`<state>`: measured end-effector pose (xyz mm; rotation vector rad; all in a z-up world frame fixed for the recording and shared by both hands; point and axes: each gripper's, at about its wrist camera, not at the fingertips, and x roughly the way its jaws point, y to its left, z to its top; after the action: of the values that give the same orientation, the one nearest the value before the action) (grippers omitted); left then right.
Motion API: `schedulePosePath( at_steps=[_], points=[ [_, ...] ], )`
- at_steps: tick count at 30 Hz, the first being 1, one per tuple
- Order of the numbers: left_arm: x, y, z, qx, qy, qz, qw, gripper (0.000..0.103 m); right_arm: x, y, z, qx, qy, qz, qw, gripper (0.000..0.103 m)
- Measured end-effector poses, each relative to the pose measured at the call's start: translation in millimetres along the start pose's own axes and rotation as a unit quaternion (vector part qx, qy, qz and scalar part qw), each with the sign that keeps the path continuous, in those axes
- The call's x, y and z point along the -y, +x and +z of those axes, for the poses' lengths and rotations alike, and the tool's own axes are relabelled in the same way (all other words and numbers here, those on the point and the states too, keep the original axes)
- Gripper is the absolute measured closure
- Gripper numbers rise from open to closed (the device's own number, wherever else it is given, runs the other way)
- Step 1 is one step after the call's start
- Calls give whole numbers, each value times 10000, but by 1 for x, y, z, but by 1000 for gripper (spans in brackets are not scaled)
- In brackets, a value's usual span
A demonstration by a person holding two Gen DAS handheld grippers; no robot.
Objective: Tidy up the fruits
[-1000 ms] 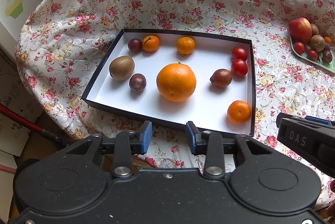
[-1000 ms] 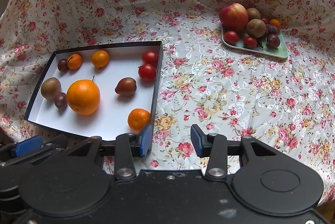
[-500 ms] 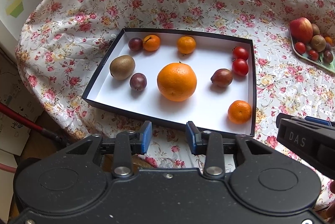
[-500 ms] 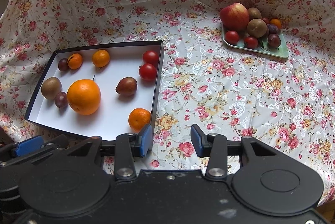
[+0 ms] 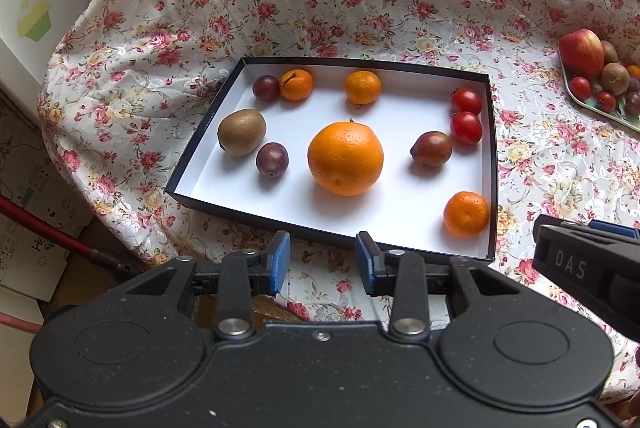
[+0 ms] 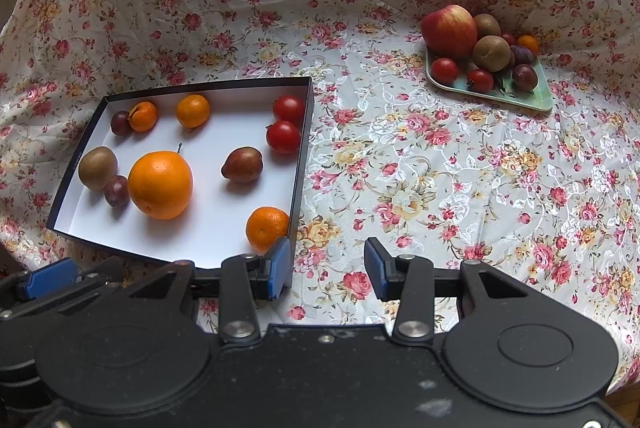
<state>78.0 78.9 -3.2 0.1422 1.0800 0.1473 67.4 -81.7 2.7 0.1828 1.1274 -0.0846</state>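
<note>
While my left gripper (image 5: 322, 262) and right gripper (image 6: 326, 268) hover empty, fingers wide, ten fruits lie in the box (image 6: 301, 164); more crowd the tray (image 6: 520, 102).

A: Anything different from a second ago?
B: Barely. The left gripper (image 5: 322, 256) turns a touch to its own left.
A: How does it show?
B: The black box (image 5: 490, 164) and the big orange (image 5: 345, 158) ahead of it now sit slightly further to its right.
A: The green plate (image 5: 596, 110)?
B: It slides the same way, far off to the gripper's right. The whole scene shifts together.
</note>
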Motion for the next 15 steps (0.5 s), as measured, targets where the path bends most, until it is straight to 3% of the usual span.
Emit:
schedulePosePath(
  at_steps=[15],
  points=[
    [0,2,0,-40,18,-12,10000,57,0,1,0,-10,-8,9,10000,59]
  ],
)
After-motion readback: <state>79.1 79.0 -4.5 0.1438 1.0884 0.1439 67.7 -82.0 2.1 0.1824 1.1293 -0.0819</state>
